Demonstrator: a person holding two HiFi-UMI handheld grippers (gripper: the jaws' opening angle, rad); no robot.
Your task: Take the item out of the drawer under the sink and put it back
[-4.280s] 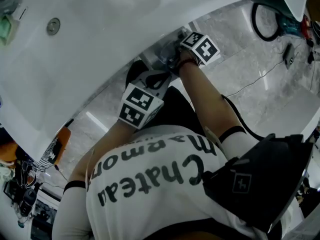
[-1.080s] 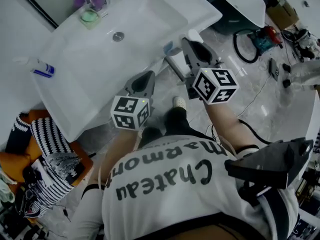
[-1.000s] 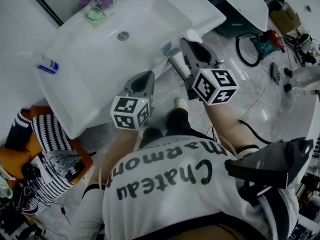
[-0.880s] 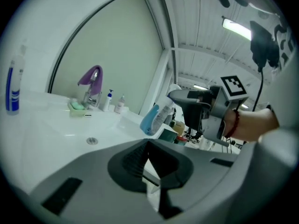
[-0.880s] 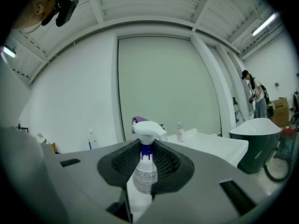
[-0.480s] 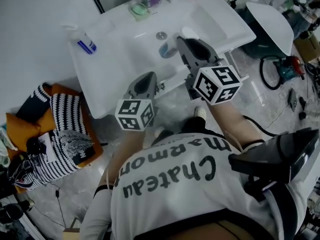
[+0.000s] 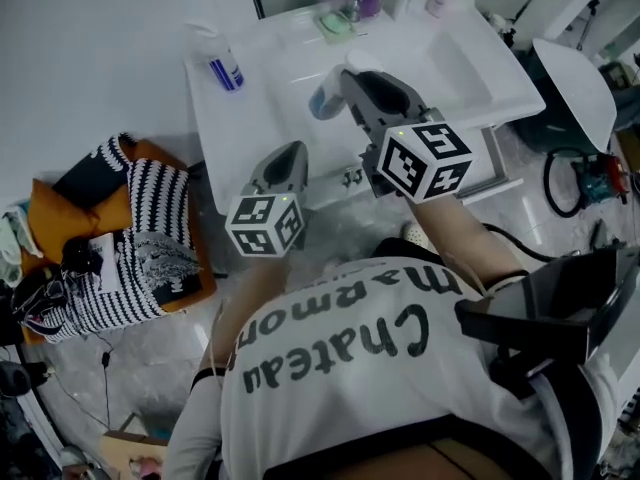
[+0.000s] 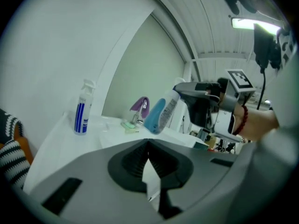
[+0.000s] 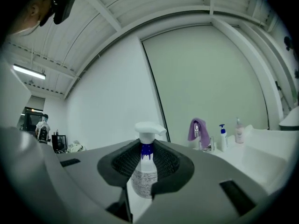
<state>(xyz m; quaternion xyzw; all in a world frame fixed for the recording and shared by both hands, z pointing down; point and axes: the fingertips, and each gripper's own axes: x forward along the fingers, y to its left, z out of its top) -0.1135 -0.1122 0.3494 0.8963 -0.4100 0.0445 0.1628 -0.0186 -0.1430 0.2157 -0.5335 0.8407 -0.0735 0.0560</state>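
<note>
- The right hand-held gripper [image 7: 352, 80] has its jaws narrowly parted and clamped on a spray bottle with a white trigger head, a blue neck and a pale speckled label [image 9: 142, 176].
- The bottle's long axis is near upright with the head on top. In the left gripper view it leans, base lower left and head up by the jaws. In the right gripper view the nozzle points right.
- The label faces the right gripper's camera, and the opposite side is solid blue (clearest in the left gripper view).
- The bottle is held in the air over the white rectangular washbasin [image 7: 500, 71].
- The right forearm reaches forward from a white printed T-shirt [image 7: 350, 368], with a red bead bracelet [image 8: 242, 120] at the wrist. The gripper points about level toward the wall.
- The left hand-held gripper [image 8: 149, 162] sits lower and to the left. Its jaws meet at the tips with nothing between them.
- On the washbasin's surface, a blue-striped spray bottle [image 7: 226, 68] stands near the left corner. A tap draped in purple cloth [image 9: 198, 132] stands at the back.
</note>
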